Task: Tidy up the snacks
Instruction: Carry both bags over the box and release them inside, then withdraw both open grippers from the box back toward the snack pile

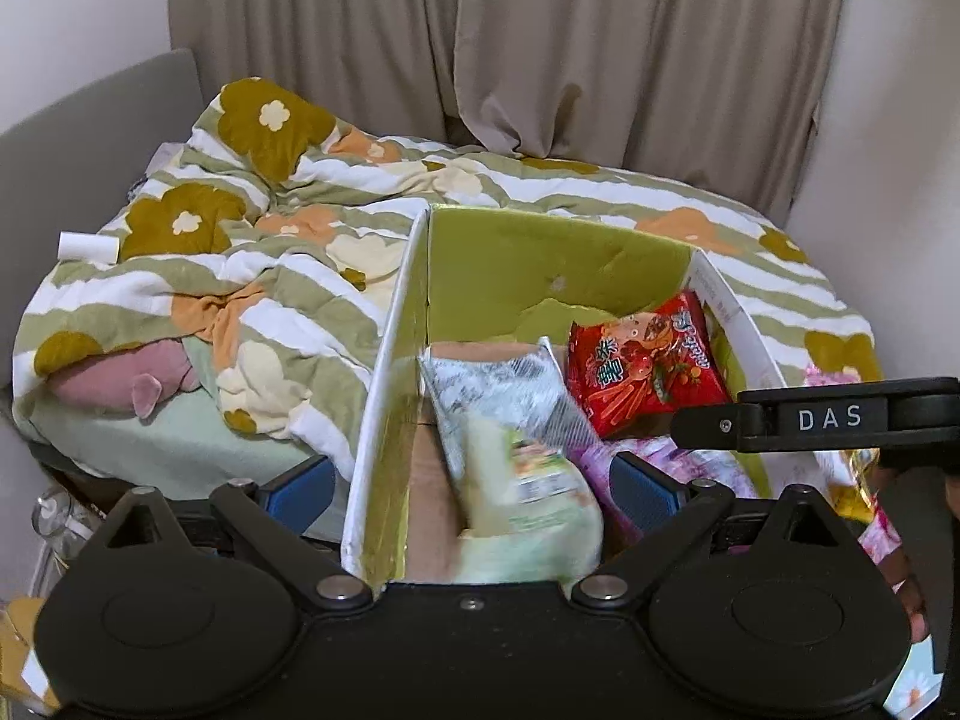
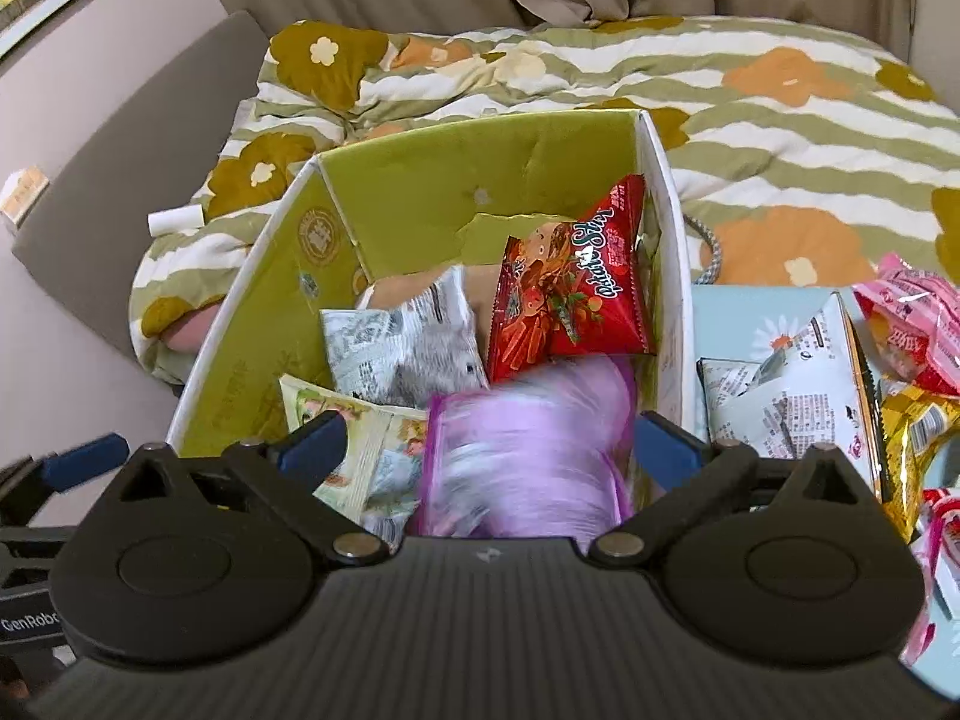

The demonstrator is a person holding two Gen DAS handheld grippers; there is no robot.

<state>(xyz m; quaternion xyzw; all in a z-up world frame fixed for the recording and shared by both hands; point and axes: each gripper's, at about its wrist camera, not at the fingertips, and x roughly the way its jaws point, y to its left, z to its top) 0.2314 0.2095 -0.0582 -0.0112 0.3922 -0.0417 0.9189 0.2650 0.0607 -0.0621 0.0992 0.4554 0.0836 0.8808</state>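
Observation:
A cardboard box (image 1: 396, 360), white outside and green inside, stands on the bed. It holds a red snack bag (image 1: 648, 360), a grey-printed bag (image 1: 498, 384) and a pale green bag (image 1: 528, 498), which is blurred. My left gripper (image 1: 474, 489) hangs open over the box's left wall, its pads clear of the green bag. In the right wrist view my right gripper (image 2: 492, 441) is open above the box (image 2: 270, 300), with a blurred purple bag (image 2: 528, 450) loose between its fingers. The red bag (image 2: 576, 276) leans on the right wall.
Right of the box lie more snacks: a print-patterned white bag (image 2: 780, 396), a pink bag (image 2: 918, 318) and a yellow bag (image 2: 918, 438) on a light blue surface (image 2: 750, 312). A flowered quilt (image 1: 270, 276) covers the bed; curtains (image 1: 540, 48) hang behind.

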